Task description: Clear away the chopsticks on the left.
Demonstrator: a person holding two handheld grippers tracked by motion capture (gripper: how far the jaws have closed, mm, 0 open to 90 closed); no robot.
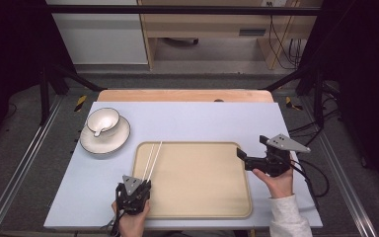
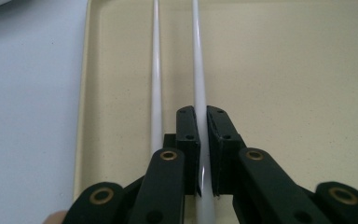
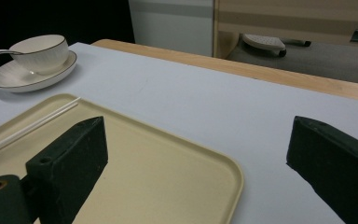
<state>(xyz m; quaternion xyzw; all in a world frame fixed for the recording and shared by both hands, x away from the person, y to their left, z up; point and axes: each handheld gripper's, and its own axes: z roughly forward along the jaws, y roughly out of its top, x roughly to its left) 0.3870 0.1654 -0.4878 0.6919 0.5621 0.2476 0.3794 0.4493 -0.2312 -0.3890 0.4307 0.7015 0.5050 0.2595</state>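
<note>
Two white chopsticks (image 1: 151,157) lie side by side along the left part of a beige tray (image 1: 197,197). My left gripper (image 1: 145,183) sits at the tray's near left corner. In the left gripper view its jaws are shut on the right chopstick (image 2: 198,60), while the left chopstick (image 2: 156,70) runs just outside the left jaw. My right gripper (image 1: 252,146) hovers at the tray's right edge, open wide with nothing between its jaws. In the right gripper view the tray (image 3: 168,177) and the chopsticks (image 3: 37,122) lie ahead.
A white bowl (image 1: 103,120) with a spoon (image 3: 0,51) in it stands on a saucer (image 1: 106,143) at the table's far left. The pale blue tabletop (image 1: 202,118) stretches behind the tray. A wooden strip (image 1: 185,95) edges the far side.
</note>
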